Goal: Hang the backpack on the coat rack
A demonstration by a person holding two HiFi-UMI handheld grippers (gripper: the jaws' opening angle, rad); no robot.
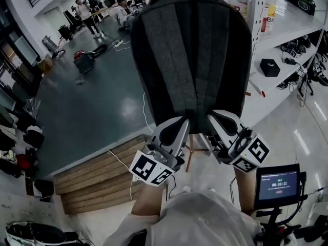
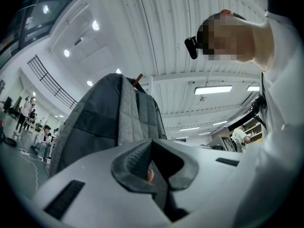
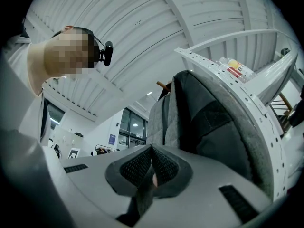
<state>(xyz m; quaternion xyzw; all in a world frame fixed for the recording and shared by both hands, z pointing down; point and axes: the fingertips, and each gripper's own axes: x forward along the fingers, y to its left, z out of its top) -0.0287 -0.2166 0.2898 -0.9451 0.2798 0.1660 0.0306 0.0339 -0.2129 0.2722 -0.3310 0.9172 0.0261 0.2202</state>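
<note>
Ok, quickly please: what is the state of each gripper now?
Left gripper: closed, gripping a backpack strap.
Right gripper: closed, gripping a backpack strap too.

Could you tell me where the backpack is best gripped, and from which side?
The bottom edge, from below, a gripper at each side: the backpack hangs upright, its wide hem lowest. Left gripper and right gripper are shut on it.

The backpack point(image 1: 192, 55) above the jaws is black with lengthwise panels of lighter flecked grey. The left gripper point(image 1: 180, 124) and right gripper point(image 1: 218, 119) are pale grey with black dimpled pads point(image 3: 135, 167) and black-and-white square markers point(image 1: 148, 169). Below the left jaws lie pale brown boards point(image 1: 97, 181); the floor point(image 1: 97, 106) is glossy dark blue-grey.
</note>
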